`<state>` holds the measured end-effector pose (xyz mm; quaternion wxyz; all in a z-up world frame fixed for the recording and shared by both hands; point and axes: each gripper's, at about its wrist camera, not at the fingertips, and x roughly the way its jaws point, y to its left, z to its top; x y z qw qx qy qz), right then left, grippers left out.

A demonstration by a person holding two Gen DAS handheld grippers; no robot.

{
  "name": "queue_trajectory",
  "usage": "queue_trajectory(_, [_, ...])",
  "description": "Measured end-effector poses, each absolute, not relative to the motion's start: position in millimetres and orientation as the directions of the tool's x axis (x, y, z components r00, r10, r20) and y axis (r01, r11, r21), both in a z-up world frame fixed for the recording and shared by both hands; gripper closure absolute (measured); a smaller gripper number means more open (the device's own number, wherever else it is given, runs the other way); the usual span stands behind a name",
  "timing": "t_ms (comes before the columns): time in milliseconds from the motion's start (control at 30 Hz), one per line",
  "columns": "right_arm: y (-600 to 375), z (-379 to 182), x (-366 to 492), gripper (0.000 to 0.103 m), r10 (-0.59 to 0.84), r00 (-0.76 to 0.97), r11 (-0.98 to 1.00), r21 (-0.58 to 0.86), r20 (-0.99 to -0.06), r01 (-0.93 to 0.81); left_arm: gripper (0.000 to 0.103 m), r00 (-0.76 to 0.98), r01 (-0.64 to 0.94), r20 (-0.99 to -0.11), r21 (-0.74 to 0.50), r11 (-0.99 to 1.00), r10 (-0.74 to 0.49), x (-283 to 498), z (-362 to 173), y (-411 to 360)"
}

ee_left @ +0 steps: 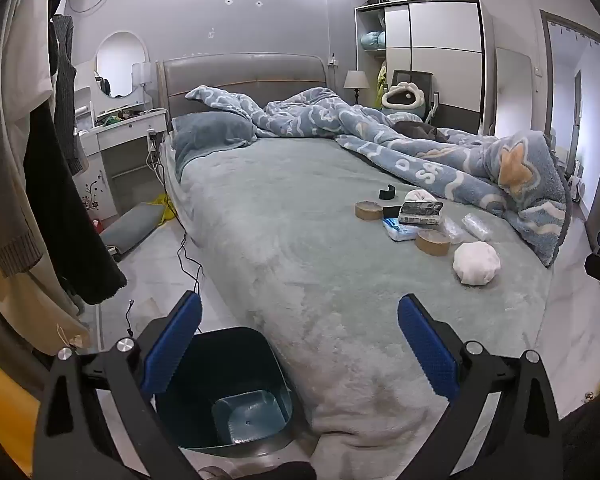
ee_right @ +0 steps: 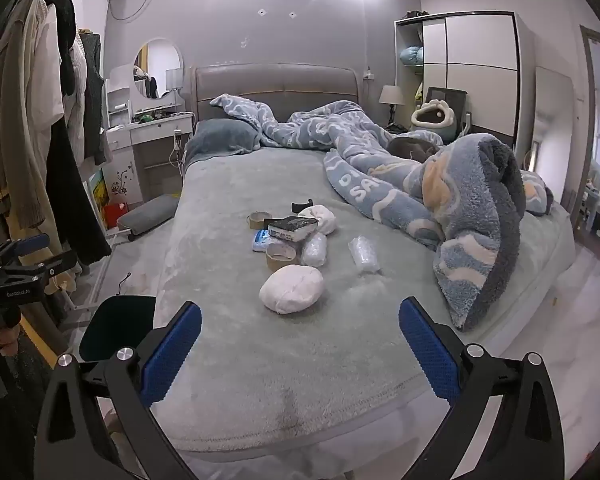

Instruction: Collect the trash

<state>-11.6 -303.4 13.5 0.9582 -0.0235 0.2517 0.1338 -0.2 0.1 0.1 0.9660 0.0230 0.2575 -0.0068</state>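
The bed point(ee_right: 228, 340) fills both views, a rumpled blue blanket point(ee_right: 472, 216) heaped along its right side. A dark bin point(ee_left: 228, 384) stands at the bed's near left corner. Trash lies mid-mattress: white wad point(ee_right: 292, 289), tape rolls point(ee_right: 280, 257), plastic wrap point(ee_right: 363, 255). Left tongs point(ee_left: 300, 344) and right tongs point(ee_right: 300, 344) are spread wide, empty.

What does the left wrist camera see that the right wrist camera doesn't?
Only the left wrist view looks down into the dark bin and shows its empty blue-grey bottom.

Only the right wrist view shows both clear crinkly plastic bundles fully, and a hand holding the left gripper at the picture's edge.

Both show the grey-green fleece bed cover, the white round paper ball, two brown tape rolls, and open blue-padded jaws with nothing between them.
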Motion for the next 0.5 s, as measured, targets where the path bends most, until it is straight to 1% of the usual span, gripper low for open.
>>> queue_trajectory(500, [-302.1,13.3,-10.3,0.003,0.241,0.837,0.963,0.015,-0.491,-0.269,0.003,0.863,0.026,-0.505,0.032,0.999,-0.006,0.1,0.1,0.2])
